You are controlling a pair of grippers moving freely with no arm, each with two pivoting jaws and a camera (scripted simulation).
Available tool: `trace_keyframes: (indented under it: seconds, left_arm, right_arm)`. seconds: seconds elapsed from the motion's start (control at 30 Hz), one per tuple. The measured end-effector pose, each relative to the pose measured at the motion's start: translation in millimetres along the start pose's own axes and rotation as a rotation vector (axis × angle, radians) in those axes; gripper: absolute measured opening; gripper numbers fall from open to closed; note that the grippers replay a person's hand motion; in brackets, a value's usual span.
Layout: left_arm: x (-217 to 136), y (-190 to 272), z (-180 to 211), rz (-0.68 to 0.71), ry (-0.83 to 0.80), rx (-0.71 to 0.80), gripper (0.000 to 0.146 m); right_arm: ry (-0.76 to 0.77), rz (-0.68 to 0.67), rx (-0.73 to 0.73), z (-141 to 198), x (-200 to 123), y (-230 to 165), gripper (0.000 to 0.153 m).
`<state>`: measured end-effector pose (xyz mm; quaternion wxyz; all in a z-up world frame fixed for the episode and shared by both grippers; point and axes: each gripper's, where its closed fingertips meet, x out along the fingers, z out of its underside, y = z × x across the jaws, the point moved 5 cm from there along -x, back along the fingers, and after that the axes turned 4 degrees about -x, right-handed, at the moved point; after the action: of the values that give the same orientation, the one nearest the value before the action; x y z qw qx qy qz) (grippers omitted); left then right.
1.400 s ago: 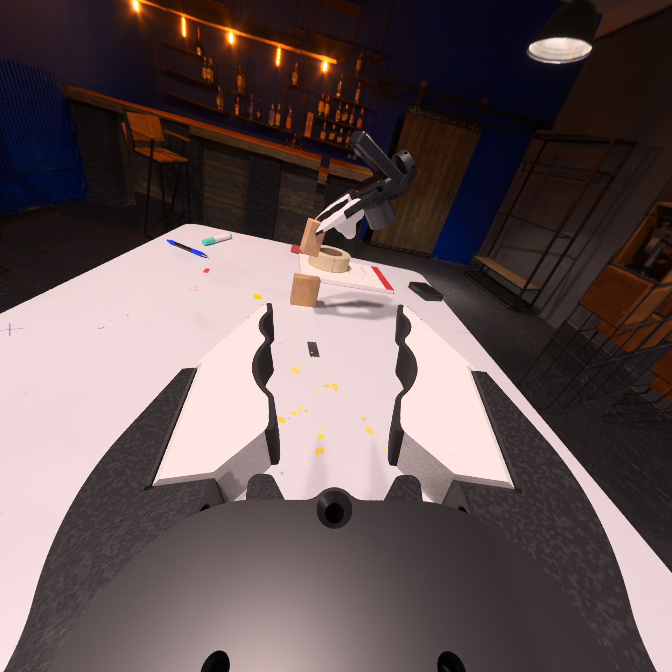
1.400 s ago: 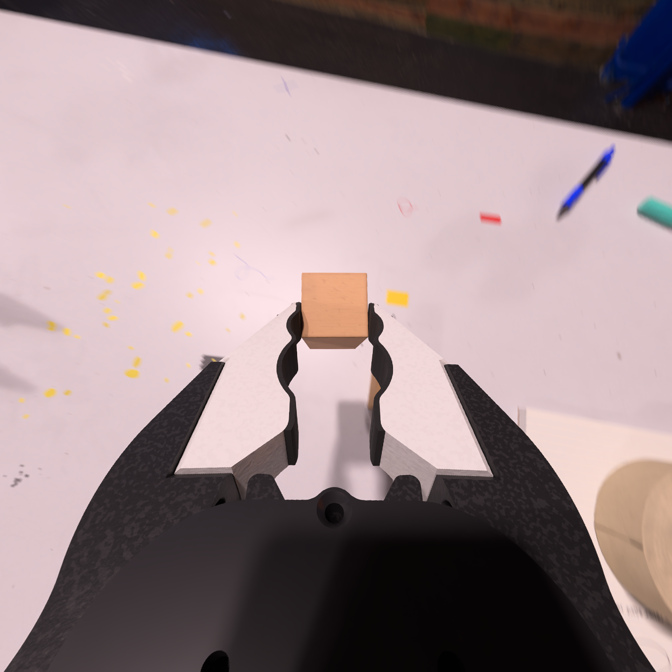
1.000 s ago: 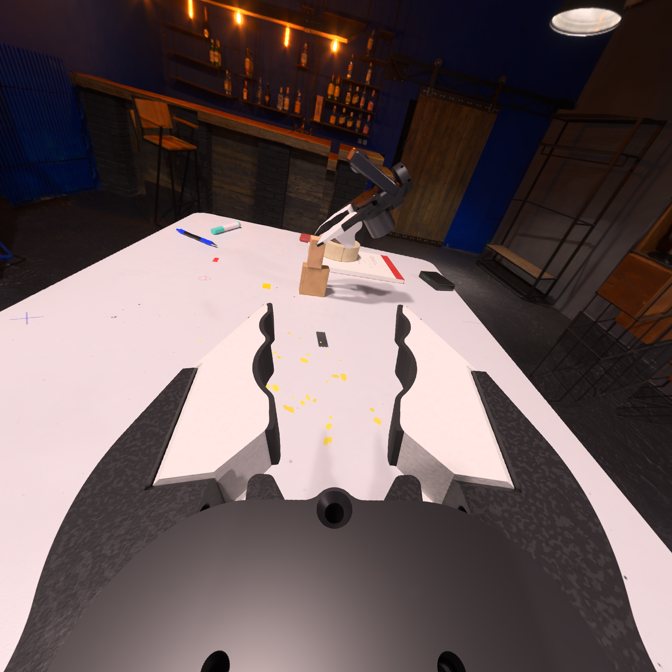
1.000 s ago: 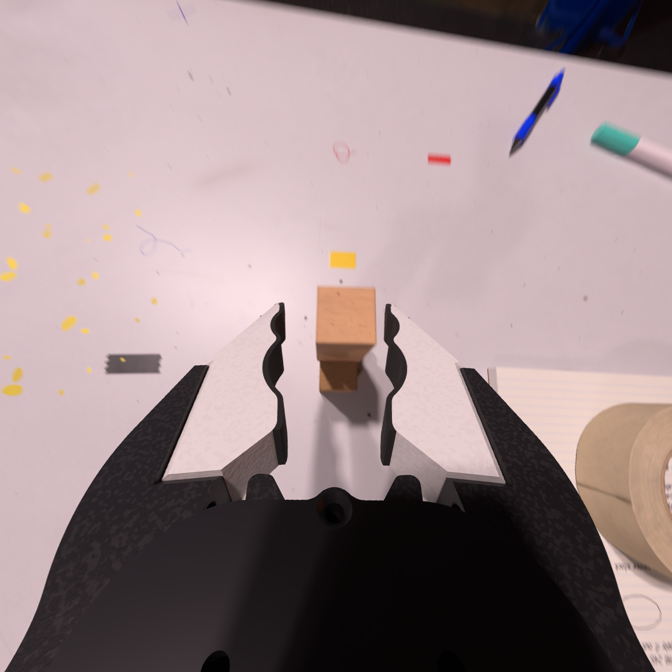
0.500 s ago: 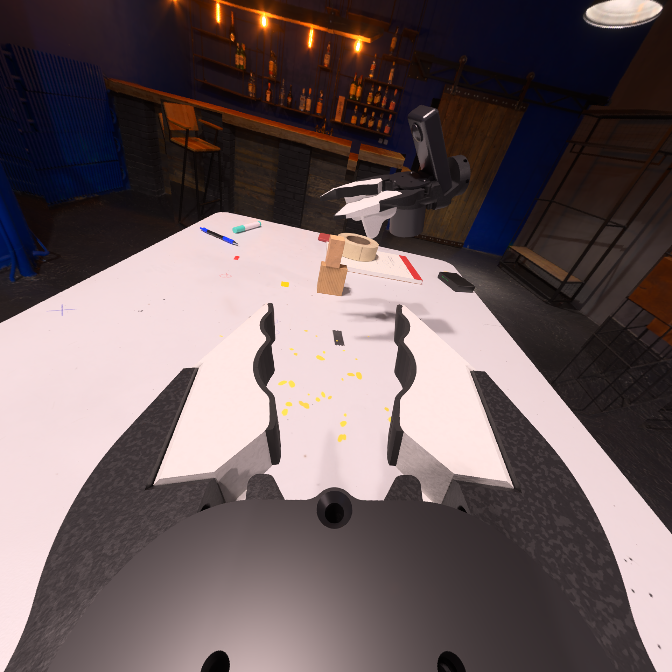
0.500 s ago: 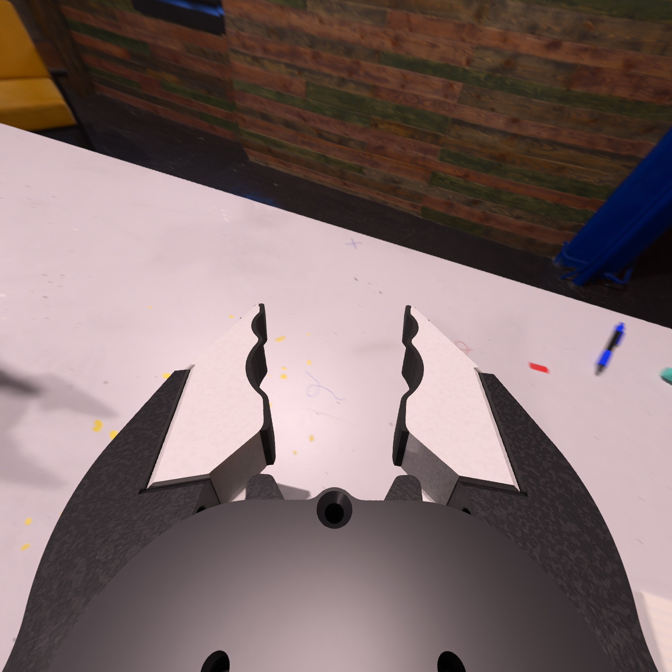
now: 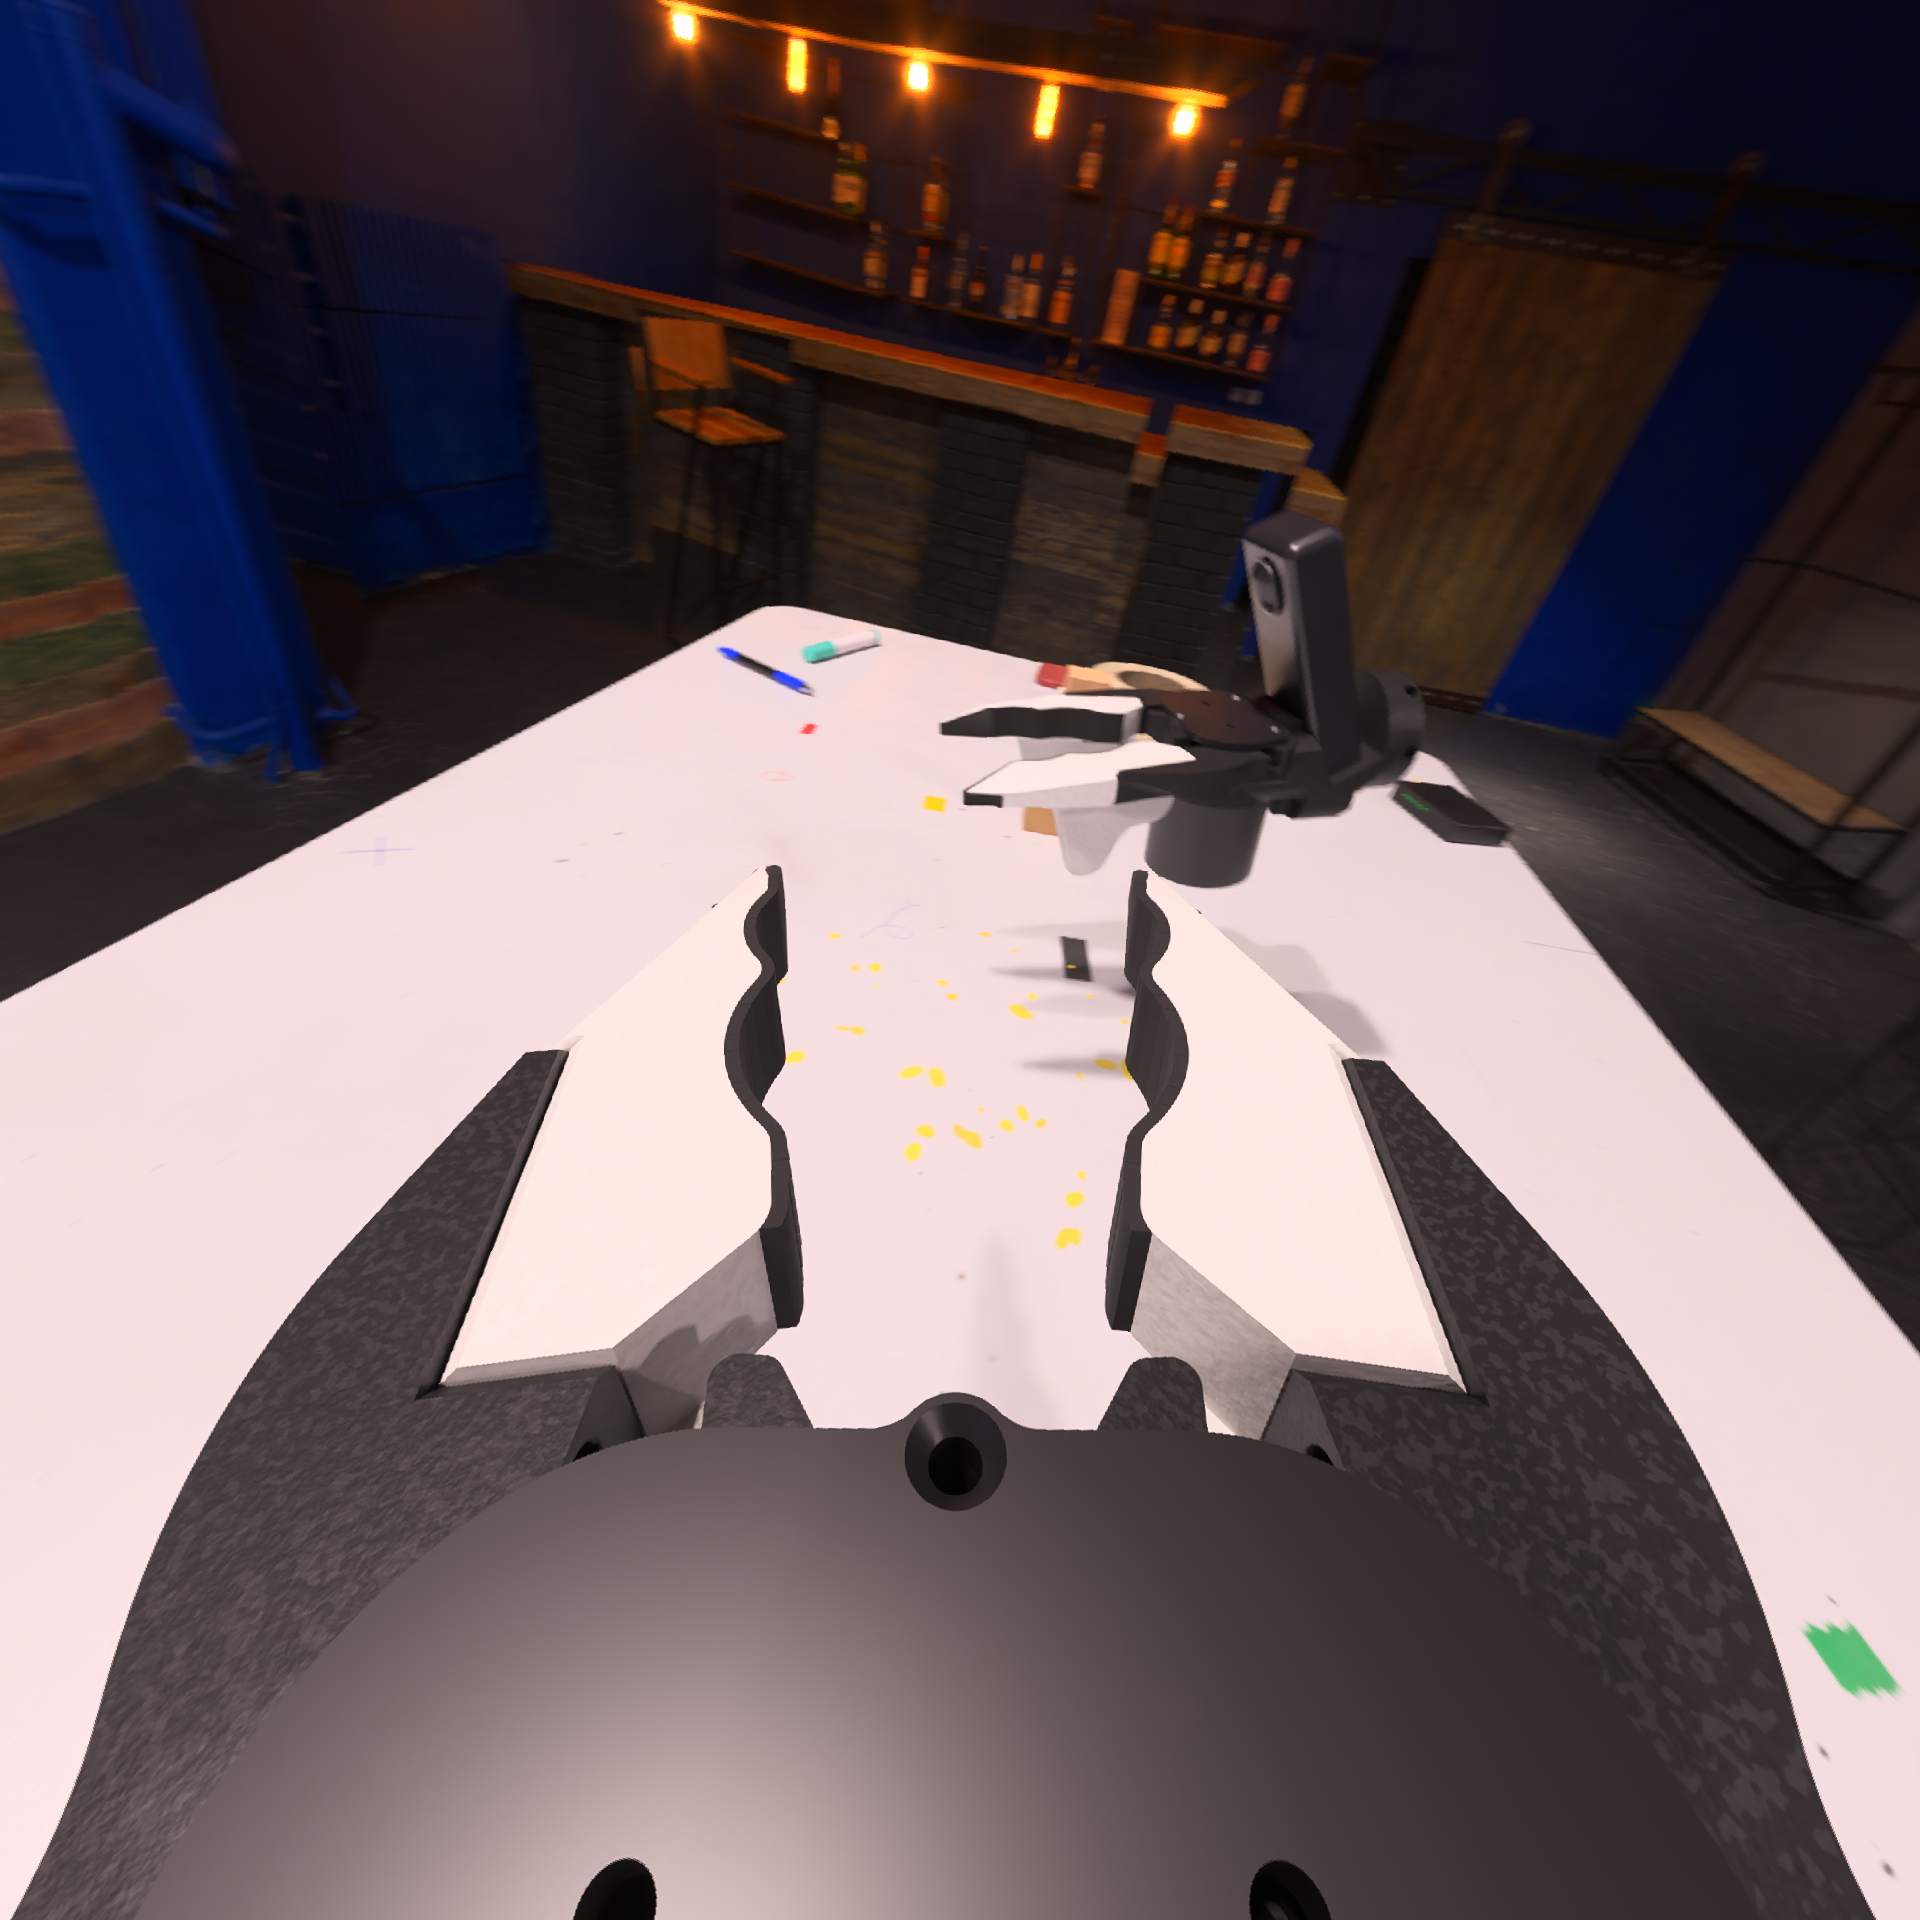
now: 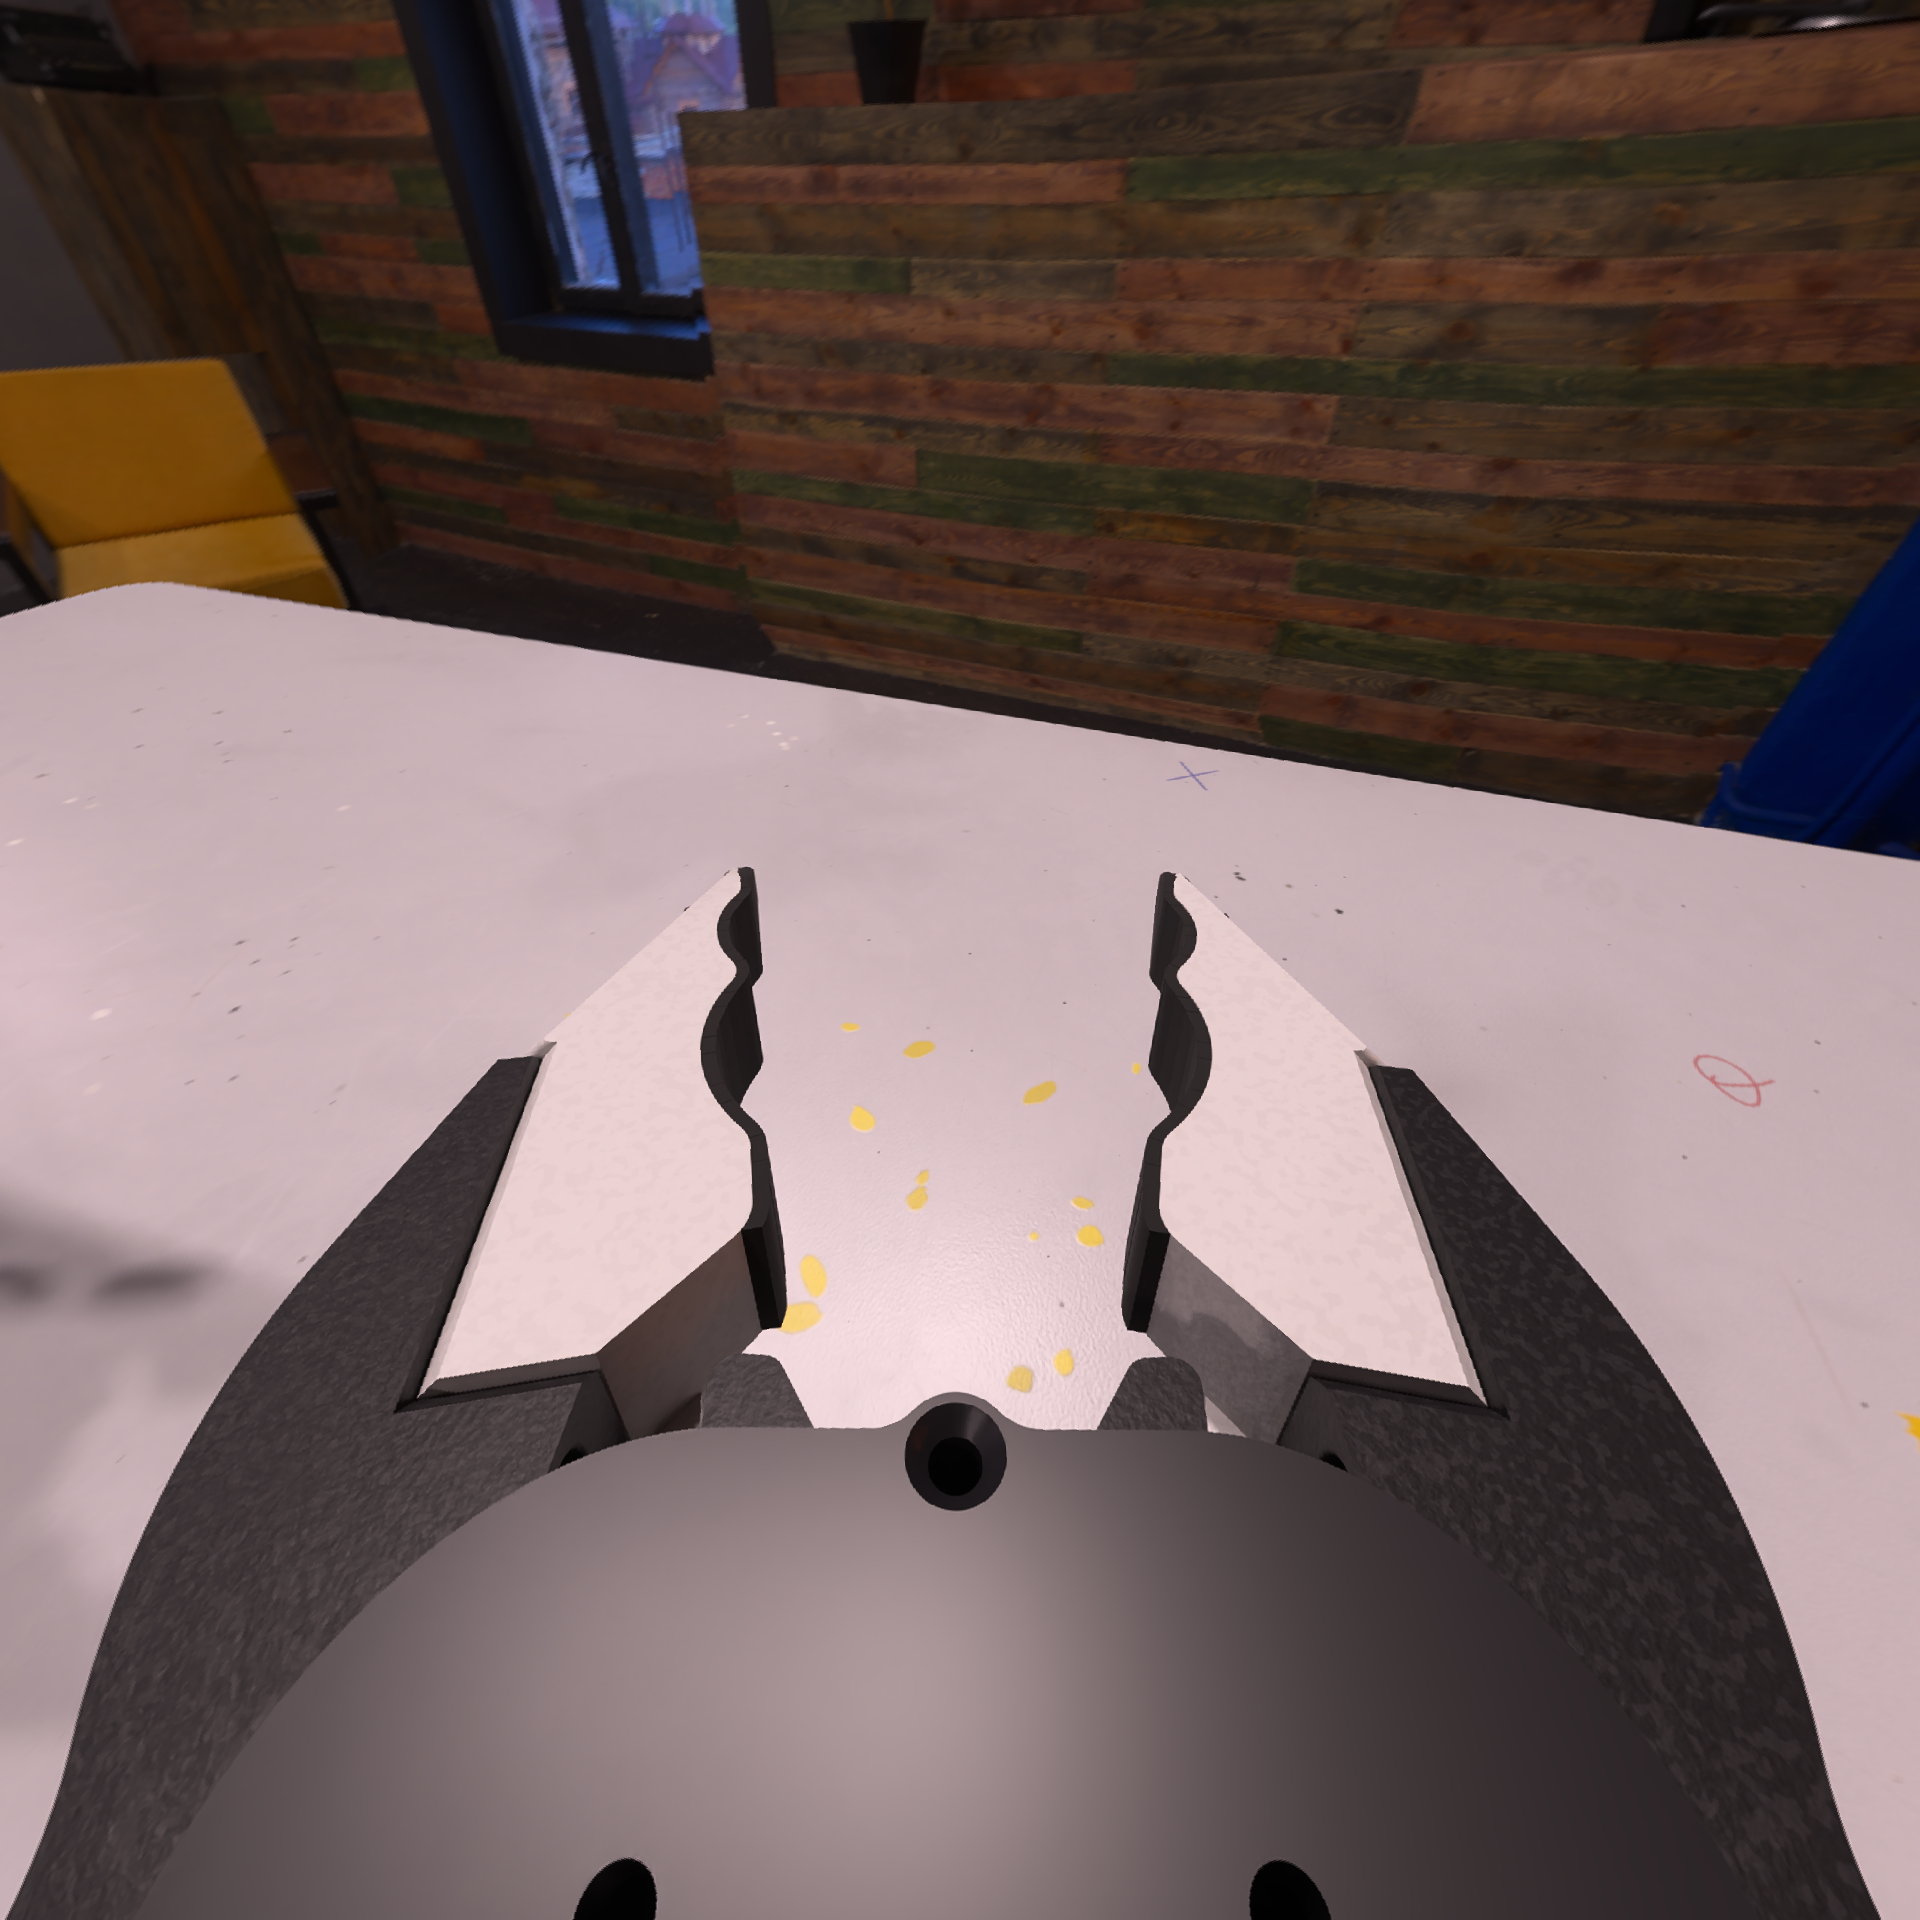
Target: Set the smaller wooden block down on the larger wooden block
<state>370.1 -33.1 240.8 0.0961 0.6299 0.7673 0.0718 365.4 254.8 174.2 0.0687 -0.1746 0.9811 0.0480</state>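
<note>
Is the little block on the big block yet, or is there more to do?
Probably finished. The right tongs and left tongs are both open and empty, so nothing is in hand. A moment earlier the small block stood on the big block; now the right tongs hide them, except a sliver of wood. Nothing obvious is left.

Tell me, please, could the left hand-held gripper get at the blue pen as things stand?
Probably yes: the left hand-held gripper is open and empty, and bare table leads to the blue pen.
</note>
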Motion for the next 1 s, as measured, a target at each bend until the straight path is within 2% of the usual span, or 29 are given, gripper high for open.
trace_keyframes:
  seconds: [0.17, 0.4, 0.57, 0.7, 0.8, 1.0]
  left_arm:
    - [-31.5, -11.3, 9.1, -0.224, 0.049, -0.011, 0.065]
    - [-120.9, 10.5, 54.1, -0.624, 0.084, -0.022, 0.065]
    - [-155.0, 23.5, 82.7, -0.786, 0.135, 0.008, 0.063]
    - [-154.8, 9.0, 99.2, -0.836, 0.185, 0.025, 0.061]
    - [-146.2, 2.9, 104.8, -0.830, 0.152, 0.039, 0.061]
    - [-144.0, -0.3, 109.3, -0.777, 0.183, -0.004, 0.062]
  right_arm:
    - [-0.033, -0.007, 0.035, 17.5, 15.5, -2.1, 0.078]
    - [-0.038, -0.053, 0.037, 20.6, 16.8, -9.2, 0.079]
    - [-0.025, -0.080, 0.037, 18.8, 14.2, -17.6, 0.078]
    - [-0.042, -0.103, 0.018, 21.6, 16.4, -26.6, 0.079]
    - [-0.070, -0.113, 0.008, 18.2, 11.7, -28.6, 0.081]
    - [-0.090, -0.074, -0.073, -20.7, -30.8, -5.3, 0.085]
